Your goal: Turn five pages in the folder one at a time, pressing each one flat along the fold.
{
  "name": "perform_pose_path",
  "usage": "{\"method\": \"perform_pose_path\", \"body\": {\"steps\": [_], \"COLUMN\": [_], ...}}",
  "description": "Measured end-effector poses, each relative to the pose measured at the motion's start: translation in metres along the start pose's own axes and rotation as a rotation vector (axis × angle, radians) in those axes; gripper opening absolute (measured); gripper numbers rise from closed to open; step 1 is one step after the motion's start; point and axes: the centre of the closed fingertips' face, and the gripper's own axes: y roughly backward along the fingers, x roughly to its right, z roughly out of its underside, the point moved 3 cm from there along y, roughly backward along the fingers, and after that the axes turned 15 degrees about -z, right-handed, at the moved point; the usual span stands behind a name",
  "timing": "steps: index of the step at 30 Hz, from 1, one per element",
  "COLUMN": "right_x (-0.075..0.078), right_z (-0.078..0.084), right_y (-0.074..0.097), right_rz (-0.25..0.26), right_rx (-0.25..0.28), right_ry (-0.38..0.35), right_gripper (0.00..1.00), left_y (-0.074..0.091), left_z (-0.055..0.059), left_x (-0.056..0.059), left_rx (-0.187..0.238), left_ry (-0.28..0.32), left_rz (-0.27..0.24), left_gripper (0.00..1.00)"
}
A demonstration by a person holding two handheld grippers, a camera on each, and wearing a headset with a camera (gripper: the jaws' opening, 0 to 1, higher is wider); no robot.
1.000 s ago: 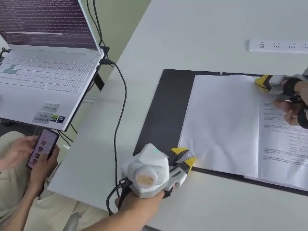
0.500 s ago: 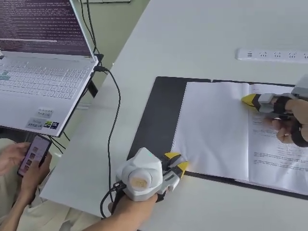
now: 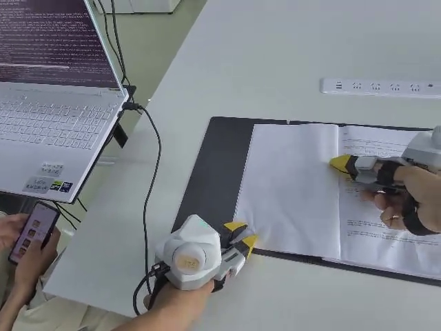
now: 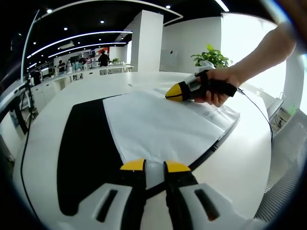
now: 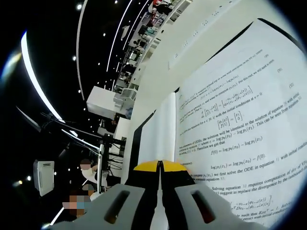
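The folder (image 3: 219, 172) is laid open, a blank page (image 3: 289, 186) left, a printed page (image 3: 386, 238) right. The right gripper (image 3: 340, 163) is pressed shut at the fold (image 3: 339, 214); the left gripper (image 3: 240, 234) is held slightly parted.

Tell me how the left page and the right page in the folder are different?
The left page is blank; the right page is full of printed text and equations. The left gripper sits at the left page's near corner, while the right gripper reaches across the right page, shut jaws at the fold. Both are white sheets lying open in the black folder.
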Motion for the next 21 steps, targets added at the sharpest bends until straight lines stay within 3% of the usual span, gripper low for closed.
{"method": "perform_pose_path", "body": {"steps": [7,11,21], "right_x": [-0.006,-0.009,-0.013], "right_z": [0.016,0.033,0.061], "right_y": [0.011,0.015,0.027], "right_rz": [-0.027,-0.04,-0.052], "right_rx": [-0.002,-0.064,-0.073], "right_ry": [-0.032,-0.029,-0.058], "right_gripper": [0.0,0.0,0.0], "left_y": [0.0,0.0,0.0], "left_z": [0.0,0.001,0.001], "left_x": [0.0,0.0,0.0], "left_rx": [-0.001,-0.001,-0.006], "left_ry": [0.0,0.0,-0.003], "left_rz": [-0.001,-0.001,-0.002], "left_gripper": [0.13,0.13,0.13]}}
